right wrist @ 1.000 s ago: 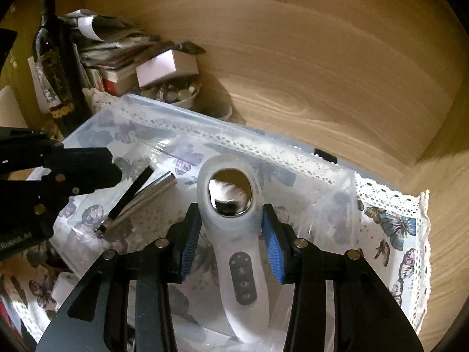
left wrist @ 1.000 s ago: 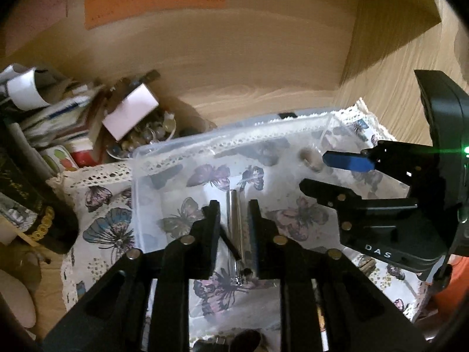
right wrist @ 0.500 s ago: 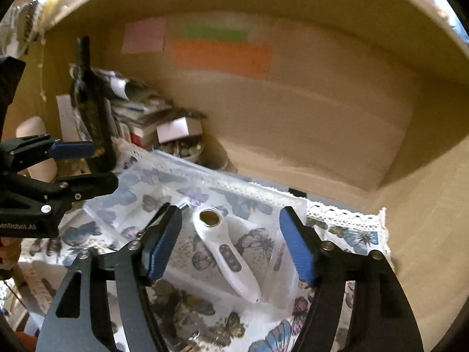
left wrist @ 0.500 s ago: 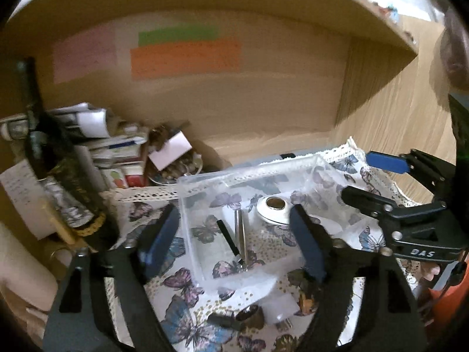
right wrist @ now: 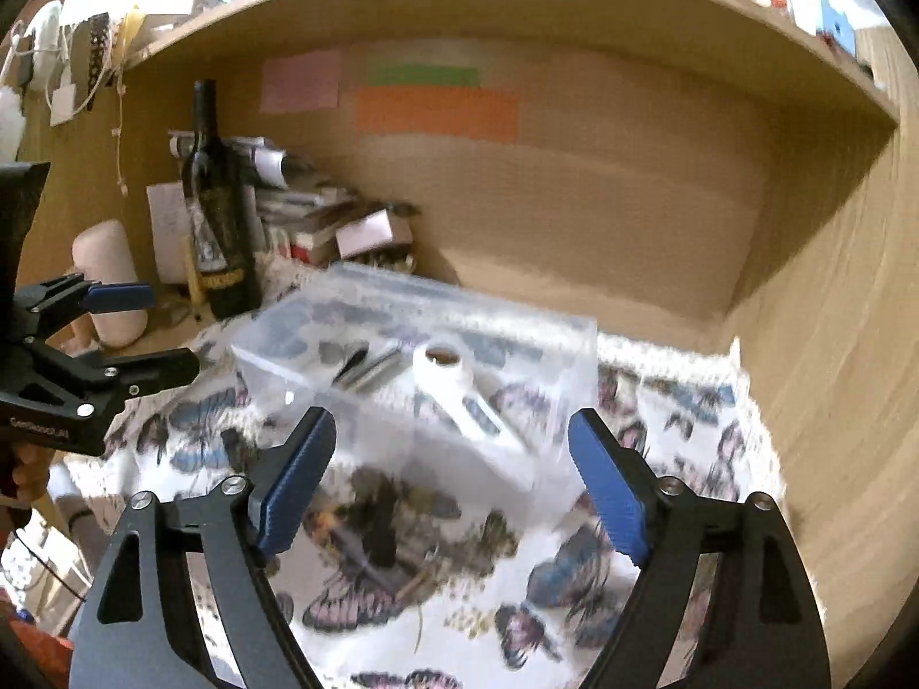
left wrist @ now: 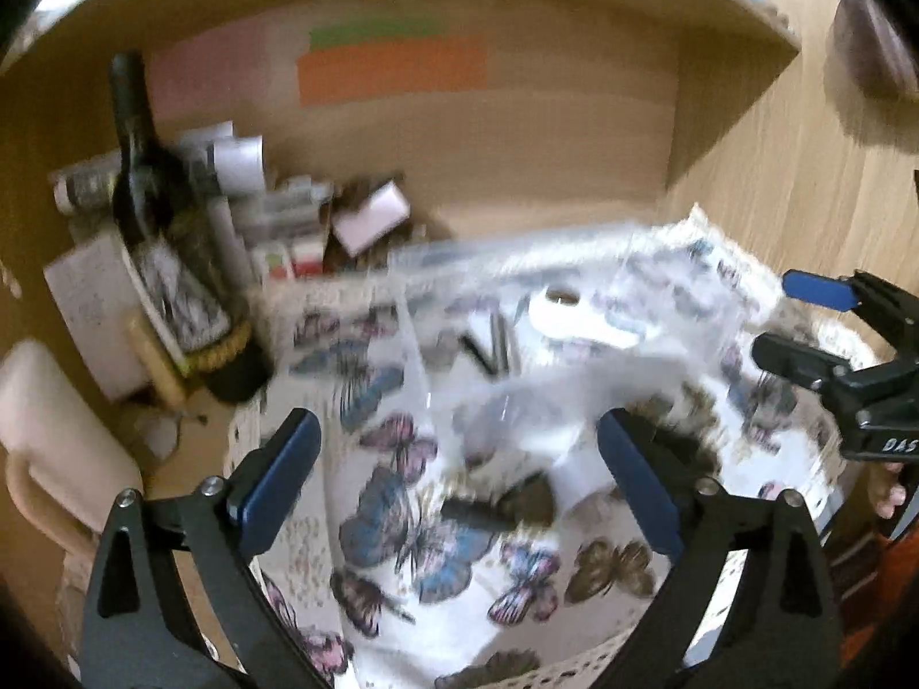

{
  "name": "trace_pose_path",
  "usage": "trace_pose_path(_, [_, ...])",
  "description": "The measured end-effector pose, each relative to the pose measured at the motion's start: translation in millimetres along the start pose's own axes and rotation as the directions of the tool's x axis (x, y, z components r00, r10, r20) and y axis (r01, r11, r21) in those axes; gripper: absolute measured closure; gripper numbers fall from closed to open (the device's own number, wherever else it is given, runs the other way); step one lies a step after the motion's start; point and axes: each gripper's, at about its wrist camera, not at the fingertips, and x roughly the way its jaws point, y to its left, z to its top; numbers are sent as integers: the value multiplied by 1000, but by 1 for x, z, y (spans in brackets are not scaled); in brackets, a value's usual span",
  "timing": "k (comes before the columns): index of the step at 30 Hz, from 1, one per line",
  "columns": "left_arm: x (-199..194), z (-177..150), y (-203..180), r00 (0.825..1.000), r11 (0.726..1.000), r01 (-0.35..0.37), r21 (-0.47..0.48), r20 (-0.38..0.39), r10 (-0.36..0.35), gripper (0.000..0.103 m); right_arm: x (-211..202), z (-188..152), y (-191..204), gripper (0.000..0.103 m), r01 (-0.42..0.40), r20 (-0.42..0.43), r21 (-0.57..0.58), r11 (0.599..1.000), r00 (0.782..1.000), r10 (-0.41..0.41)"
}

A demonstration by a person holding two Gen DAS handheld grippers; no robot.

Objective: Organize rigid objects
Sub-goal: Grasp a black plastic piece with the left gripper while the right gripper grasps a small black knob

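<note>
Both grippers spread wide, nothing held: left gripper point(left wrist: 456, 471) and right gripper point(right wrist: 451, 479) hover above the butterfly-print cloth point(right wrist: 436, 591) on the desk. Clear plastic box point(right wrist: 551, 339) sits on the cloth. Inside it: white handheld device with round metal head point(right wrist: 465, 396), silver metal tube point(right wrist: 376, 367) and thin black stick point(right wrist: 351, 360) lying side by side. Dark wine bottle point(right wrist: 215, 212) stands left of the box. Left view blurred.

Both tools, left tool point(left wrist: 456, 473) and right tool point(right wrist: 454, 473), are black frames with blue pads (silver screws).
</note>
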Motion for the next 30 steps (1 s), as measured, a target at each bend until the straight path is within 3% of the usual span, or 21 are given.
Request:
trace_pose_path(7, [37, -31, 12, 986, 1000, 12, -18, -166, -14, 5, 27, -32, 5, 22, -35, -126, 31, 999, 991, 39])
trace_pose_path(12, [56, -46, 8, 969, 999, 38, 5, -245, -36, 5, 42, -35, 9, 22, -77, -175, 43, 996, 981, 84])
trace_pose_path(16, [62, -45, -1, 963, 997, 65, 43, -264, -51, 6, 54, -30, 12, 33, -101, -198, 43, 994, 974, 107])
trace_pose_path(22, [73, -40, -6, 954, 992, 110, 63, -285, -88, 29, 76, -27, 16, 42, -130, -248, 44, 991, 959, 137])
trace_pose_path(24, [74, -39, -3, 959, 991, 120, 59, -267, -101, 32, 81, -27, 16, 42, -146, -260, 51, 988, 953, 154])
trace_pose_path(26, [72, -39, -2, 960, 991, 127, 51, -256, -110, 44, 85, -28, 17, 43, -151, -269, 50, 987, 950, 159])
trace_pose_path(28, [70, -38, 1, 961, 990, 137, 43, -249, -122, 55, 90, -30, 18, 53, -164, -284, 48, 985, 943, 171])
trace_pose_path(30, [69, -38, 2, 961, 989, 141, 35, -245, -128, 59, 93, -31, 19, 58, -184, -290, 53, 982, 938, 191])
